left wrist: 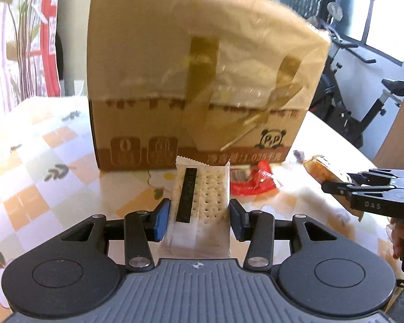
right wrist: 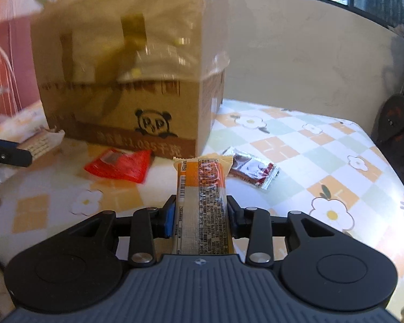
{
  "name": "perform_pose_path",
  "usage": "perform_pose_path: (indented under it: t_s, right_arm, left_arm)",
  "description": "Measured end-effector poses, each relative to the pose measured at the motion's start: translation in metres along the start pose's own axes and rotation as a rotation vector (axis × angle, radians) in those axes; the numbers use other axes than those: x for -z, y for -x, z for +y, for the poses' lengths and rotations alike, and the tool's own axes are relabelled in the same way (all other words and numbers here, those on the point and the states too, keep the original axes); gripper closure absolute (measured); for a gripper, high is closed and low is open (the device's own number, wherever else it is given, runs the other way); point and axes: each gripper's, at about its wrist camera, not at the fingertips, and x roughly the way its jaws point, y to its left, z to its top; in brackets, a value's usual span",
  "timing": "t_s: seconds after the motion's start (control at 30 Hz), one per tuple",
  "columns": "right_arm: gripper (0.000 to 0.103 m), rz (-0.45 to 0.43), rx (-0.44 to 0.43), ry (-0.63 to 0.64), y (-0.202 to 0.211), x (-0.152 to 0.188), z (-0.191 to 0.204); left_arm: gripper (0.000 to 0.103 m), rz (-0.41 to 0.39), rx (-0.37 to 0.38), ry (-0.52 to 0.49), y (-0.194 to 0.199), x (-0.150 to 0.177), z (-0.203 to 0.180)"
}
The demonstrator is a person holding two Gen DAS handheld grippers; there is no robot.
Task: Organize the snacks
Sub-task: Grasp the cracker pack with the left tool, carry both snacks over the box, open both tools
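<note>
The left tongs (left wrist: 199, 219) are clenched on a pale cracker packet (left wrist: 200, 202), its blue pads pressing both long edges, while the right tongs (right wrist: 199, 219) grasp an orange-and-white snack bar (right wrist: 202, 204) the same way. Each packet sticks straight out toward 12 o'clock, pointing at the cardboard box (left wrist: 196, 80), which stands on the flower-patterned counter (right wrist: 296, 145) just beyond the packet tips.

The step in hand looks like carrying both snacks up to the box. To do it well, each packet should be lifted clear of the box's tall taped front, which rises high above both tongs, and let go only once it is over the opening, which neither view shows. The grips are near the packets' rear halves, so the free ends may droop and catch the rim.

Both tongs are held low and level over the counter, side by side. On the counter remain a red wrapper (right wrist: 119, 165) at 10 o'clock of the right tongs and a dark red packet (right wrist: 251, 171) at 1 o'clock, both near the box's foot.
</note>
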Motion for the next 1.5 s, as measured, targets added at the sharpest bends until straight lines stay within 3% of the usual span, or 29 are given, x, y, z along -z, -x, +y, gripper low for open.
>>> perform_pose_path:
  t_s: [0.17,0.3,0.43,0.63,0.87,0.97,1.1,1.13,1.2,1.27,1.33,1.5]
  right_arm:
    - [0.065,-0.101,-0.032,-0.016,0.040,-0.024,0.001]
    - [0.065,-0.210,-0.068,0.010,0.066,-0.071,0.003]
    - [0.065,-0.262,-0.127,0.078,0.074,-0.122,0.012]
    - [0.065,-0.295,-0.182,0.095,0.051,-0.187,0.029]
    - [0.065,-0.221,-0.176,0.045,-0.023,-0.244,0.051]
    - [0.065,-0.174,-0.164,-0.005,-0.052,-0.254,0.056]
    - [0.062,-0.124,-0.138,-0.027,-0.075,-0.252,0.061]
    - [0.061,-0.124,-0.132,-0.008,-0.075,-0.249,0.063]
    - [0.057,-0.139,-0.130,0.028,-0.073,-0.248,0.066]
    - [0.049,-0.160,-0.139,0.021,-0.065,-0.245,0.061]
    - [0.043,-0.183,-0.147,0.003,-0.055,-0.244,0.056]
    - [0.043,-0.230,-0.149,0.048,-0.029,-0.234,0.048]
  left_arm:
    - [0.055,-0.090,0.025,-0.038,0.026,-0.026,-0.006]
    - [0.055,-0.196,0.041,-0.047,0.055,-0.061,-0.006]
    - [0.055,-0.277,0.047,-0.066,0.073,-0.097,-0.004]
    - [0.054,-0.337,0.017,-0.074,0.067,-0.152,-0.001]
    - [0.054,-0.303,-0.074,-0.049,0.022,-0.204,0.009]
    - [0.054,-0.264,-0.080,0.007,0.004,-0.217,0.018]
    - [0.054,-0.259,-0.120,0.007,-0.005,-0.221,0.016]
    - [0.053,-0.256,-0.124,0.009,-0.004,-0.219,0.016]
    - [0.039,-0.260,-0.122,-0.003,-0.001,-0.216,0.015]
    - [0.033,-0.272,-0.137,-0.004,0.002,-0.213,0.014]
    - [0.033,-0.268,-0.147,0.018,0.001,-0.210,0.021]
    - [0.033,-0.276,-0.151,0.075,0.016,-0.198,0.017]
